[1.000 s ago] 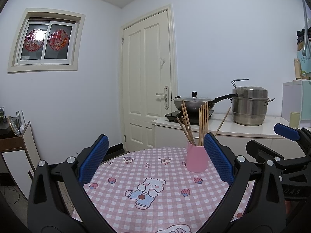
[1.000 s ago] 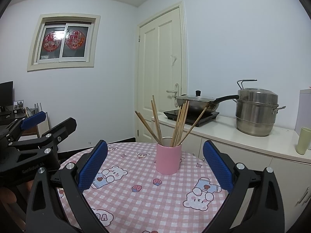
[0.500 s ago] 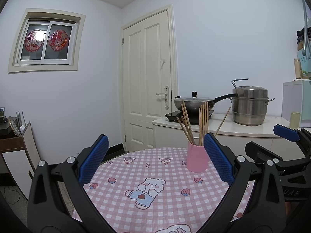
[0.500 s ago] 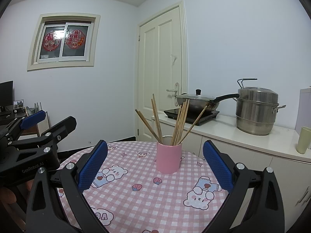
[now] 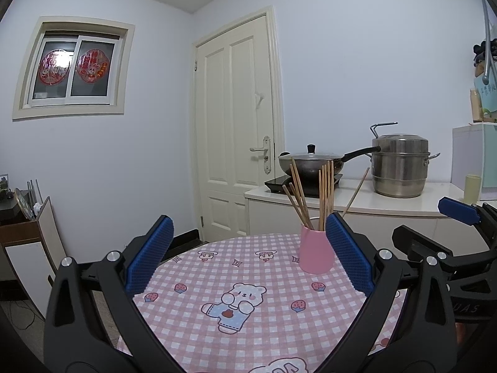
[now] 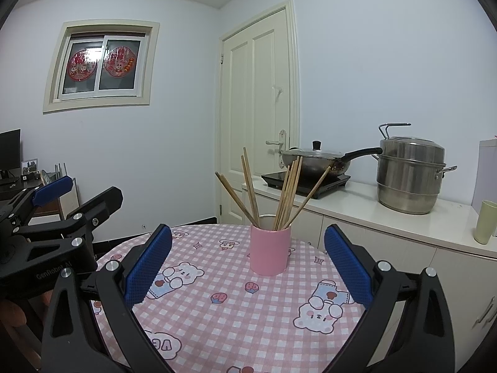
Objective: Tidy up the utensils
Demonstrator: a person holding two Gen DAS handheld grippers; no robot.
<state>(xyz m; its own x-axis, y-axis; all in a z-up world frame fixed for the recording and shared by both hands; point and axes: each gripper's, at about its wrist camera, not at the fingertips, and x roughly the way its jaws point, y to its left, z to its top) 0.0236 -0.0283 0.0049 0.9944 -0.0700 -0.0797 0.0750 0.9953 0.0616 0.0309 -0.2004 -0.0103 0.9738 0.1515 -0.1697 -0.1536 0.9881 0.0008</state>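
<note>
The left gripper [image 5: 248, 255] hung with its jaws spread wide, gripping nothing, above the round table's pink checked cloth [image 5: 254, 320]. The right gripper [image 6: 248, 262] was likewise wide apart and empty, level with it on its right. Beyond both, apart from either, a pink cup [image 6: 270, 249] stood upright on the cloth near the far edge, with wooden chopsticks [image 6: 287, 194] fanned out of it. Behind, a lidded wok [image 6: 316, 160] and a steel steamer pot [image 6: 410, 174] sat on the counter [image 6: 357, 208]
</note>
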